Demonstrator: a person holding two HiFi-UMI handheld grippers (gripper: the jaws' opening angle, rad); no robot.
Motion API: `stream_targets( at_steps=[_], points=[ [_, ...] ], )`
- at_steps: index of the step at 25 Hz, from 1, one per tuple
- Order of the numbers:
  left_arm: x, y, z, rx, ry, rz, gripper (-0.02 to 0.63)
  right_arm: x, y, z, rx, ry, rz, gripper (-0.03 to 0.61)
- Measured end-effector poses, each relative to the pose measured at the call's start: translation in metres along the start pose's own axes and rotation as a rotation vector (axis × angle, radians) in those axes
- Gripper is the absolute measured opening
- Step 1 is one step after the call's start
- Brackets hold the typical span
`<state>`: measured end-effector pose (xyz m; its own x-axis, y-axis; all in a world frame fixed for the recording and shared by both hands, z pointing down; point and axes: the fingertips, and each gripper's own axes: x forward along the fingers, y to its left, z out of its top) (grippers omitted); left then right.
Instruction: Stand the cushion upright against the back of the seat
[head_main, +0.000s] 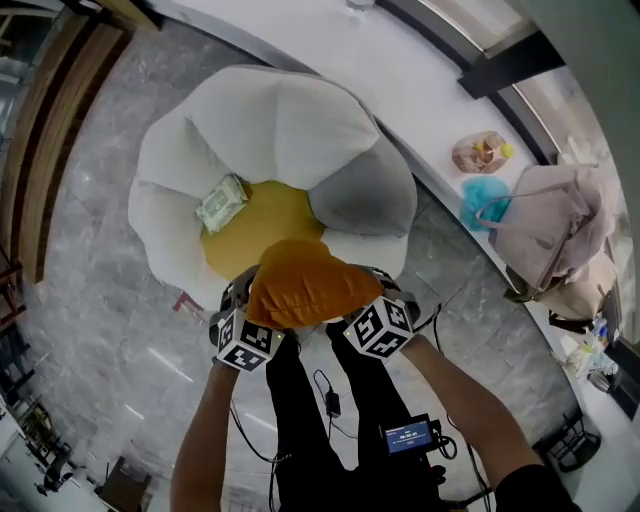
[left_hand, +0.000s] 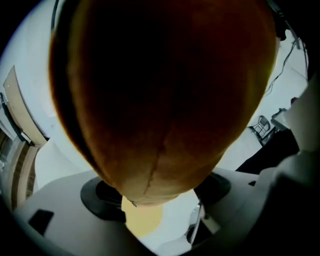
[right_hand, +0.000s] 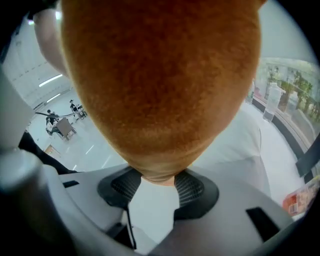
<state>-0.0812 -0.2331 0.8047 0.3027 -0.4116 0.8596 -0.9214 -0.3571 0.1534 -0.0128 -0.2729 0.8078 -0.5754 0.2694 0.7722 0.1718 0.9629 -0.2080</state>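
The orange cushion (head_main: 305, 283) is being clamped at its near corners by the left gripper (left_hand: 156, 192) and the right gripper (right_hand: 159, 184). It is being held over the front of the white chair's (head_main: 280, 120) yellow seat (head_main: 250, 225), well apart from the back.

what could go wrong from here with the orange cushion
1. The left tool and right tool each pinch only a corner of the orange cushion; it may slip free.
2. A greenish folded bundle lies on the yellow seat; the cushion could cover or knock it.
3. The white back petals are rounded, so it may flop over.
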Motion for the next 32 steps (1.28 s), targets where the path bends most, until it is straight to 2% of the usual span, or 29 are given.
stream_targets(
  at_steps=[5,9,12,16,21,28,32],
  points=[
    [0.039,0.037,-0.006,0.093,0.034,0.053,0.403,0.045,-0.033,-0.017,-0.026,0.012,-0.075,0.218],
    [0.068,0.061,-0.02,0.114,0.044,0.087,0.409,0.079,-0.053,-0.026,-0.052,0.015,-0.118,0.218],
    [0.092,0.075,-0.032,0.12,0.07,0.084,0.416,0.103,-0.063,-0.037,-0.05,0.03,-0.13,0.218],
    [0.116,0.089,-0.042,0.128,0.109,0.056,0.42,0.129,-0.075,-0.051,-0.01,0.05,-0.128,0.216],
    [0.124,0.106,-0.047,0.102,0.111,0.018,0.445,0.141,-0.085,-0.039,0.062,0.026,-0.1,0.209],
    [0.108,0.115,-0.04,0.017,0.102,0.072,0.456,0.138,-0.097,-0.031,0.136,0.056,-0.035,0.21],
    [0.095,0.117,-0.046,0.036,0.107,0.081,0.456,0.141,-0.107,-0.028,0.178,0.066,-0.021,0.213]
  ],
)
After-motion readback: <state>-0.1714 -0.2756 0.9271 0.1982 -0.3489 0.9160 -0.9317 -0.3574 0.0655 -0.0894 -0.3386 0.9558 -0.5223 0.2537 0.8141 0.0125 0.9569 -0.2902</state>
